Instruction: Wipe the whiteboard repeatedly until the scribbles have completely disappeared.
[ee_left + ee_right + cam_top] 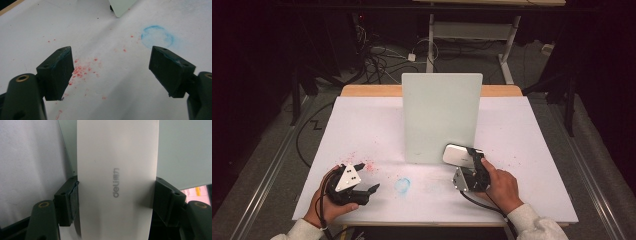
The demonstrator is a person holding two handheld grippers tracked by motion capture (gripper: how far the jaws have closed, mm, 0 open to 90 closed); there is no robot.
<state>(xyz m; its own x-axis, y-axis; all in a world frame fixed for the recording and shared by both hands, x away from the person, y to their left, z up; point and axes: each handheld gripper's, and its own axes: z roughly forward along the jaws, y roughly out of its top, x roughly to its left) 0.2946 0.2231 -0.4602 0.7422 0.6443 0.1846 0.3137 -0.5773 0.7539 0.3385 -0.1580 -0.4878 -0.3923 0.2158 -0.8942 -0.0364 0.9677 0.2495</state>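
Where the high view looks down on the white table, my right gripper clamps a white eraser block just in front of the upright pale board, at its lower right corner. My left gripper rests near the table's front edge, jaws spread, empty, beside red specks and a blue ring stain.

Left gripper view: my jaws stand wide apart over red specks; blue ring stain ahead to the right; board corner at the top.

Right gripper view: my jaws press both long sides of the eraser block, printed "deli", with the board behind it.
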